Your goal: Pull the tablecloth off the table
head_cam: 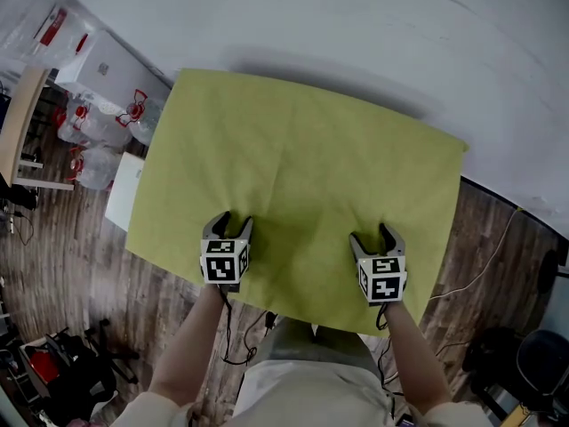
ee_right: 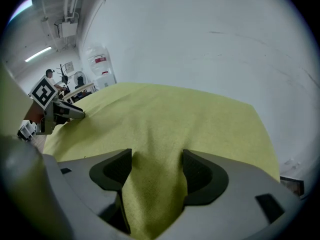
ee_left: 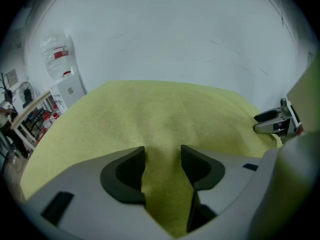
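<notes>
A yellow-green tablecloth (head_cam: 302,167) covers the whole table top and hangs over its edges. Both grippers rest on it near the front edge, the left gripper (head_cam: 231,222) toward the front left and the right gripper (head_cam: 372,235) toward the front right. In the left gripper view the left gripper's (ee_left: 162,156) jaws stand wide, with a raised fold of tablecloth (ee_left: 160,184) between the pads. The right gripper view shows the same for the right gripper (ee_right: 156,161): a thick ridge of tablecloth (ee_right: 152,194) fills the gap. Neither fold looks squeezed flat.
White boxes (head_cam: 107,69) and bagged water bottles (head_cam: 98,123) stand on the wooden floor left of the table. A wooden tabletop edge (head_cam: 18,123) is at the far left. Cables (head_cam: 484,265) trail on the floor at right, beside a black chair (head_cam: 533,363). A white wall lies behind.
</notes>
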`<state>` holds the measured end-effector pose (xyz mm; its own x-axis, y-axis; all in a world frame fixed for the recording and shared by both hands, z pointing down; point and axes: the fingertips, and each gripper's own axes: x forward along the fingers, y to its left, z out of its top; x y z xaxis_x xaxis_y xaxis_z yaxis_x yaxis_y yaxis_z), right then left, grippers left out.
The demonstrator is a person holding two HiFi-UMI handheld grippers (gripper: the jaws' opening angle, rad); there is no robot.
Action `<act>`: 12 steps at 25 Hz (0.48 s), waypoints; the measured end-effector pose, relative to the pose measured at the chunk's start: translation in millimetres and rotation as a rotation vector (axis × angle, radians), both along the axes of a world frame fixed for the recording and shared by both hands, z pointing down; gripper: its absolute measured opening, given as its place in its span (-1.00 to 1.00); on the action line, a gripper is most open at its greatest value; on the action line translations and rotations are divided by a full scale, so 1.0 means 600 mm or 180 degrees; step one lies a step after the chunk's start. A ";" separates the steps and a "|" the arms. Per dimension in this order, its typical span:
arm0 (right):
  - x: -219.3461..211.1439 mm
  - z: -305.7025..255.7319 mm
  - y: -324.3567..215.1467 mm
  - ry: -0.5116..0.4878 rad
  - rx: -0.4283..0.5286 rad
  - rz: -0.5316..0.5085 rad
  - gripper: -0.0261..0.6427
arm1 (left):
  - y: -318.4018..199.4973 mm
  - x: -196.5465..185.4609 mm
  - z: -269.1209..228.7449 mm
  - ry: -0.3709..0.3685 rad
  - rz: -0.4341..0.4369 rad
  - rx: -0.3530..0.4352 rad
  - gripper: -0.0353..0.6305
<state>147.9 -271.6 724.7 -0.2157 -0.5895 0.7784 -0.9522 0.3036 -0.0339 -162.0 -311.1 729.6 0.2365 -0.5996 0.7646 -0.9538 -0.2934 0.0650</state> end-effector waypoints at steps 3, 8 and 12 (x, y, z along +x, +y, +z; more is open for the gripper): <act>-0.012 -0.001 0.002 -0.0003 -0.0028 -0.0121 -0.07 | 0.005 0.009 -0.003 0.0018 -0.0018 -0.0021 -0.39; -0.019 0.001 0.013 -0.0096 -0.0192 -0.0216 -0.58 | 0.018 0.028 0.000 0.0254 -0.0083 -0.0230 -0.80; -0.025 0.002 0.016 -0.0229 -0.0323 -0.0306 -0.81 | 0.027 0.037 -0.013 0.0322 -0.0033 -0.0230 -0.83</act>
